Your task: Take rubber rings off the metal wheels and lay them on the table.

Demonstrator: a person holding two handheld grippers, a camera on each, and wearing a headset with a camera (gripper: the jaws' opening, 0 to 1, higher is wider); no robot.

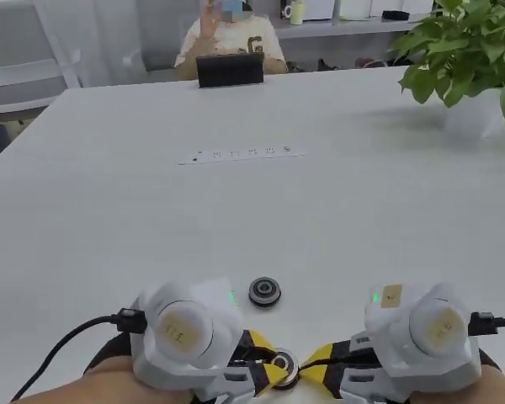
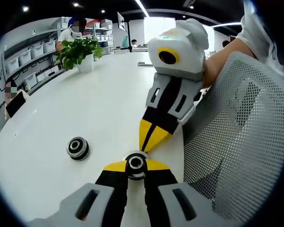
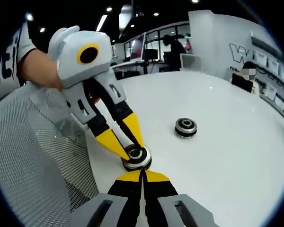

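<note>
Two small metal wheels with black rubber rings are on the white table (image 1: pixel 109 210). One wheel (image 1: pixel 264 291) (image 2: pixel 78 147) (image 3: pixel 185 127) lies free a little ahead of the grippers. The other wheel (image 1: pixel 282 367) (image 2: pixel 136 163) (image 3: pixel 137 156) sits at the near table edge, and my left gripper (image 1: pixel 265 372) (image 2: pixel 136 166) (image 3: pixel 134 149) is shut on it. My right gripper (image 1: pixel 307 370) (image 3: pixel 142 175) (image 2: pixel 146 142) has its yellow tips shut together against that wheel's rim. Whether they pinch the ring I cannot tell.
A flush power strip (image 1: pixel 240 154) sits mid-table. A potted plant (image 1: pixel 467 50) stands at the far right. A person sits at the far side behind a black stand (image 1: pixel 230 70). A mesh chair back (image 2: pixel 236 142) is close beside the grippers.
</note>
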